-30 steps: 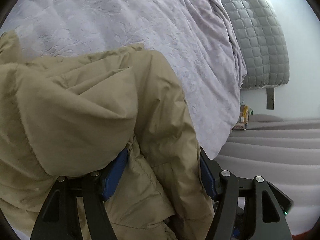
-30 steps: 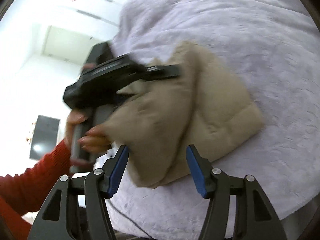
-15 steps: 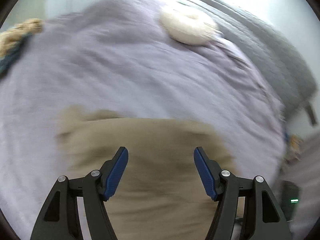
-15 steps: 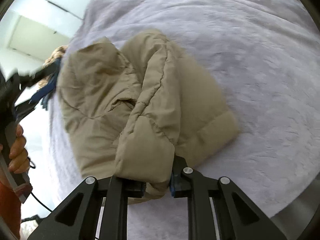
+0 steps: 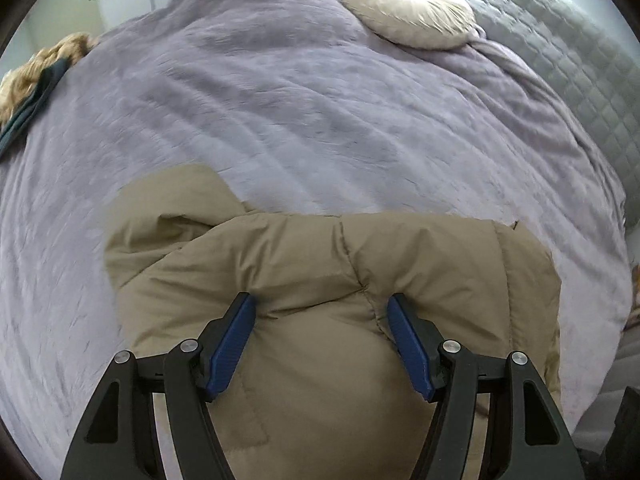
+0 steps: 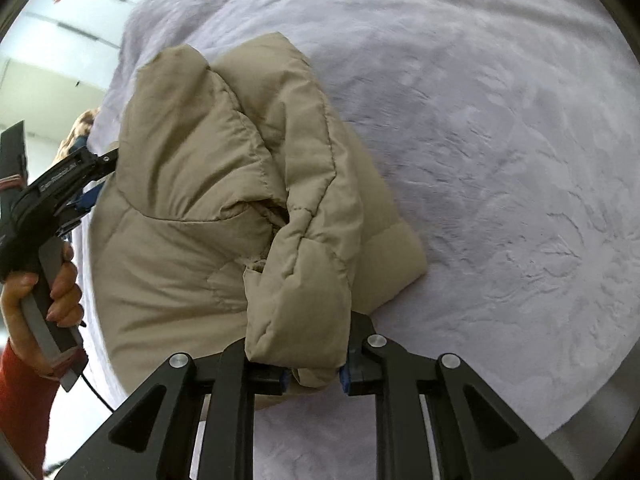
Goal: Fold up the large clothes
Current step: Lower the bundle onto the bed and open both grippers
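Observation:
A tan puffer jacket (image 5: 320,280) lies bundled on a lilac bedspread (image 5: 280,100). My left gripper (image 5: 320,316) is open, its blue pads (image 5: 232,340) resting on top of the jacket's padded bulk. In the right wrist view the jacket (image 6: 192,200) is folded over itself, and my right gripper (image 6: 312,376) is shut on a thick padded fold (image 6: 296,320) at its near edge. The left gripper (image 6: 76,184) shows there at the jacket's left side, held by a hand in a red sleeve.
A round cream cushion (image 5: 408,12) lies at the far end of the bed beside a grey quilted headboard (image 5: 580,60). A tan and dark green garment (image 5: 32,88) lies at the bed's left edge. The bedspread (image 6: 500,140) stretches to the right of the jacket.
My left gripper let go of the jacket, pulled back and now rests open on top of it. My right gripper closed on the jacket's near fold and holds it.

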`<state>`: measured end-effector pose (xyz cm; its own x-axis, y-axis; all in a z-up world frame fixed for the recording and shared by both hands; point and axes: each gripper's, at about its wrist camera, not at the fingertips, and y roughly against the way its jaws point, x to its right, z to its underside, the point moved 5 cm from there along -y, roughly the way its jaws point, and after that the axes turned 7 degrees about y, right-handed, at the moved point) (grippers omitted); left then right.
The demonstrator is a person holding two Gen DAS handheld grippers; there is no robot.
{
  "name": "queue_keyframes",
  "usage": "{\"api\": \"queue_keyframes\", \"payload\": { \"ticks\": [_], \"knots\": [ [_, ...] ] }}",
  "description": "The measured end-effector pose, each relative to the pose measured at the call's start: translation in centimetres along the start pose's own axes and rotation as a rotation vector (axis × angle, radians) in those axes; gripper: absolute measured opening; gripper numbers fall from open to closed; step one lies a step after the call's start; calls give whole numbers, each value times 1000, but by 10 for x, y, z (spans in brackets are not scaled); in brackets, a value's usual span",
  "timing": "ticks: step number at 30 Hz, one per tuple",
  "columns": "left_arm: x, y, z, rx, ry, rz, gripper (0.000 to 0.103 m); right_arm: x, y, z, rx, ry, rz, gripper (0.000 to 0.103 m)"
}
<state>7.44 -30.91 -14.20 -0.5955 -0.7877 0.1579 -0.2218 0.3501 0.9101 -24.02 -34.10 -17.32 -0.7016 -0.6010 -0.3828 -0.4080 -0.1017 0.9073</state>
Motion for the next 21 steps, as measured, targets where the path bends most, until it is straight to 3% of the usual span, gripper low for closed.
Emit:
{"api": "queue_keyframes", "payload": {
  "ticks": [4,7,12,15,21],
  "knots": [
    [21,-11,2,0,-56,-32,69,13,-3,0,-28,-63,-20,22],
    [16,-13,1,-9,-36,-31,69,14,16,-4,-23,-57,-4,24],
    [10,-14,0,-19,-16,-23,69,7,79,-20,129,51,91,24],
    [10,-14,0,-17,-16,-24,69,-5,103,-35,200,107,92,24],
    [6,-12,-1,-23,-17,-28,69,-48,78,-58,152,236,28,24]
  ]
}}
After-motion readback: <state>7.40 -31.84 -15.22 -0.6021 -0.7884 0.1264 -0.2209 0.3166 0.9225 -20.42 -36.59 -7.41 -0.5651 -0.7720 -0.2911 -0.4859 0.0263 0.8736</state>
